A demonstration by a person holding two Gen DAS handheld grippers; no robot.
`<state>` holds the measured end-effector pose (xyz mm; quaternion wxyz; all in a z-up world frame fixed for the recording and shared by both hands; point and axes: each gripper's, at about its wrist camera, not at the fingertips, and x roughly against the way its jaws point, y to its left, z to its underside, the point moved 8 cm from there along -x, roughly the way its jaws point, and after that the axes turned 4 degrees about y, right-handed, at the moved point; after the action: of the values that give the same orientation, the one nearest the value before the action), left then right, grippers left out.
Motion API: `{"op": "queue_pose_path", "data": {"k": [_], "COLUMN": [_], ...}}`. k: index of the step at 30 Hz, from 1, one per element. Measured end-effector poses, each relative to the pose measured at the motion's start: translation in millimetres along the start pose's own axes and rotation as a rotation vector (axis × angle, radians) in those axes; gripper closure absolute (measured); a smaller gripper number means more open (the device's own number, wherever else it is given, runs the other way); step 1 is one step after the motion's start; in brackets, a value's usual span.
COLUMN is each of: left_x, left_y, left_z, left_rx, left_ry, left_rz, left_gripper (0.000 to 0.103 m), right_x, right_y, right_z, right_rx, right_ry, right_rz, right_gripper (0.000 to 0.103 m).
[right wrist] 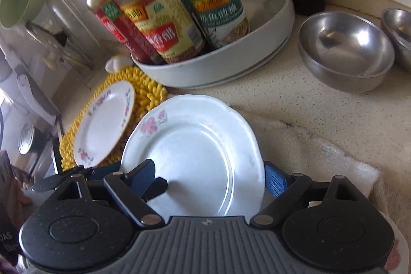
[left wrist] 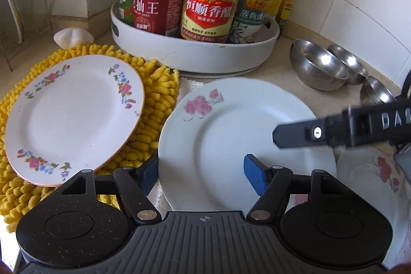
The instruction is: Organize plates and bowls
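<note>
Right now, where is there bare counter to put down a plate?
Bare counter lies between the white tray of bottles, the steel bowls and the pale cloth. The left side is crowded: the flowered plate covers the yellow mat, the pink-rose plate beside it.

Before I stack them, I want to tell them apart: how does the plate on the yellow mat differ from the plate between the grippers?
The plate on the yellow mat carries flower sprays all around its rim; the plate between the grippers has one pink spray. The first has an orange-edged, smooth rim; the second has a plain, wavy rim. The first rests on the mat, the second beside it. Both are white, round and empty.
</note>
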<state>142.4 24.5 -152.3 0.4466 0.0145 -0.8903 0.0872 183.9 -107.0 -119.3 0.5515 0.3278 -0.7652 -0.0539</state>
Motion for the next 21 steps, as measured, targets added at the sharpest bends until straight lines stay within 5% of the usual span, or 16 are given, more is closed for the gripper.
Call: {"op": "queue_pose_path", "data": {"k": [14, 21], "left_x": [12.7, 4.3], "left_y": [4.0, 2.3], "left_z": [-14.5, -2.5], "left_rx": [-0.032, -0.078], "left_ry": [-0.021, 0.006], "left_rz": [0.043, 0.045], "left_gripper": [0.025, 0.021], "right_x": [10.9, -18.8], "right_y": [13.5, -2.2], "right_z": [0.8, 13.5], "right_rx": [-0.066, -0.106], "right_ry": [-0.041, 0.038], "right_rz": [0.030, 0.053], "right_gripper": [0.003, 0.003]}}
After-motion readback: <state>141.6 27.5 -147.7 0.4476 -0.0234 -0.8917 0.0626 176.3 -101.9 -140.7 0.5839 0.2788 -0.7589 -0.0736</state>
